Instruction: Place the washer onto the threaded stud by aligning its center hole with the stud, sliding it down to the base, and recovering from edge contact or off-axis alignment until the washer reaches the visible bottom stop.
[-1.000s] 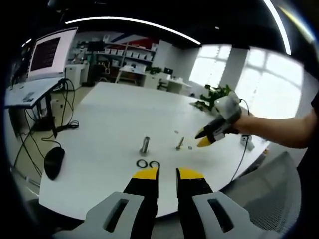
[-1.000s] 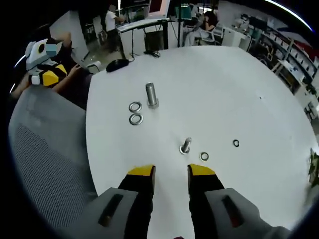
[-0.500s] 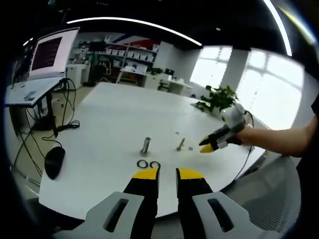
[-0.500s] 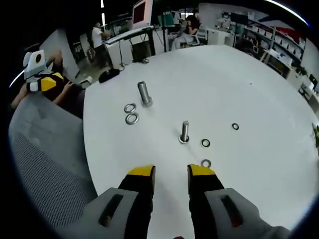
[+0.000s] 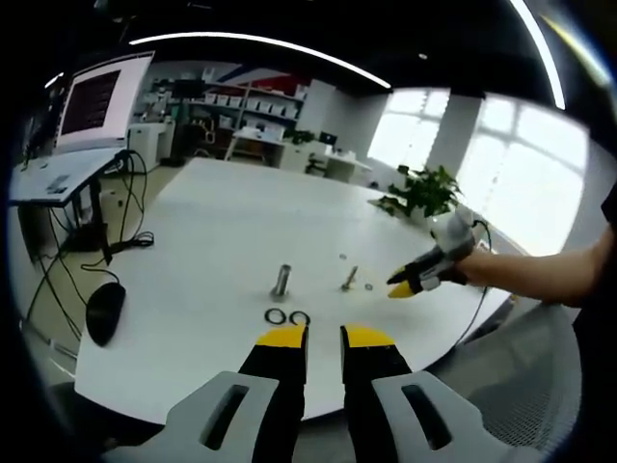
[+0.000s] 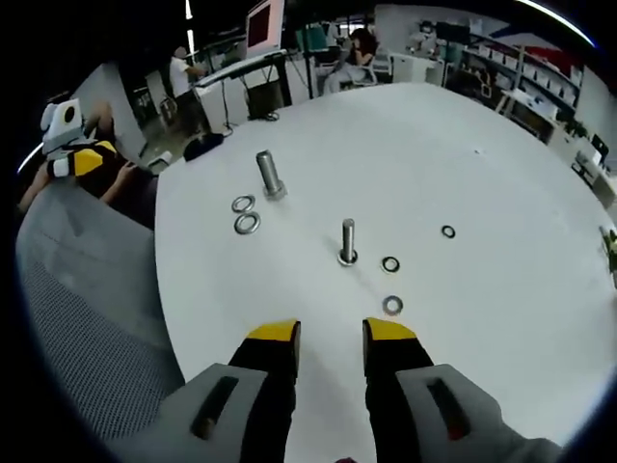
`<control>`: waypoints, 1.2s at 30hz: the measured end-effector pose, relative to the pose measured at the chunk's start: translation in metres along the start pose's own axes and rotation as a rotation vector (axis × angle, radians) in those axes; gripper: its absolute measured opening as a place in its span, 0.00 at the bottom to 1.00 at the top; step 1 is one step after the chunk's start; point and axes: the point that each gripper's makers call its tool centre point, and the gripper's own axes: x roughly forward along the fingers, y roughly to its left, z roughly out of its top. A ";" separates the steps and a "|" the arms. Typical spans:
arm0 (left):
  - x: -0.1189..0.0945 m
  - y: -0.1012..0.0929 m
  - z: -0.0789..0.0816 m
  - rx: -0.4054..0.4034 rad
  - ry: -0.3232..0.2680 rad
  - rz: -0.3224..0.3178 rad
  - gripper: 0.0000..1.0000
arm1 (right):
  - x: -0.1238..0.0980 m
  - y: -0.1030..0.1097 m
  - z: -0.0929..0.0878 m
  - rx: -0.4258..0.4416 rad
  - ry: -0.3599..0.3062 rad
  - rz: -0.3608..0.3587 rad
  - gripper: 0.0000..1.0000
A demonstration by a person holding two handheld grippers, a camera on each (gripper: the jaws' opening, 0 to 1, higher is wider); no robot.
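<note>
The right claw (image 6: 330,335) hovers with its yellow-tipped jaws apart and empty above the round white table (image 6: 501,164), just short of a small silver washer (image 6: 392,305) lying flat, with the slim upright threaded stud (image 6: 347,241) a little beyond it. The left claw (image 5: 323,338), jaws also apart and empty, waits near the table's edge. To do this well, I judge the right claw should pinch the washer by its rim, then bring its hole level over the stud.
</note>
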 end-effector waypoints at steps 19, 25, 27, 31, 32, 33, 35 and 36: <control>0.002 0.001 -0.003 -0.002 0.022 0.002 0.11 | 0.011 -0.027 -0.017 -0.015 0.073 -0.093 0.28; 0.002 0.000 -0.004 -0.002 0.030 0.002 0.11 | 0.016 -0.035 -0.020 -0.014 0.092 -0.108 0.28; 0.002 0.001 -0.004 -0.004 0.030 0.003 0.11 | 0.018 -0.039 -0.023 -0.011 0.111 -0.117 0.28; 0.002 0.001 -0.004 -0.005 0.030 0.005 0.11 | 0.023 -0.042 -0.026 -0.015 0.136 -0.112 0.29; 0.002 0.001 -0.004 -0.005 0.031 0.005 0.11 | 0.024 -0.043 -0.027 -0.016 0.149 -0.107 0.29; 0.002 0.001 -0.004 -0.005 0.031 0.005 0.11 | 0.025 -0.044 -0.028 -0.018 0.157 -0.106 0.29; 0.002 0.001 -0.004 -0.005 0.032 0.005 0.11 | 0.028 -0.045 -0.029 -0.025 0.173 -0.098 0.29; 0.002 0.001 -0.005 -0.005 0.033 0.005 0.11 | 0.030 -0.045 -0.029 -0.032 0.183 -0.091 0.29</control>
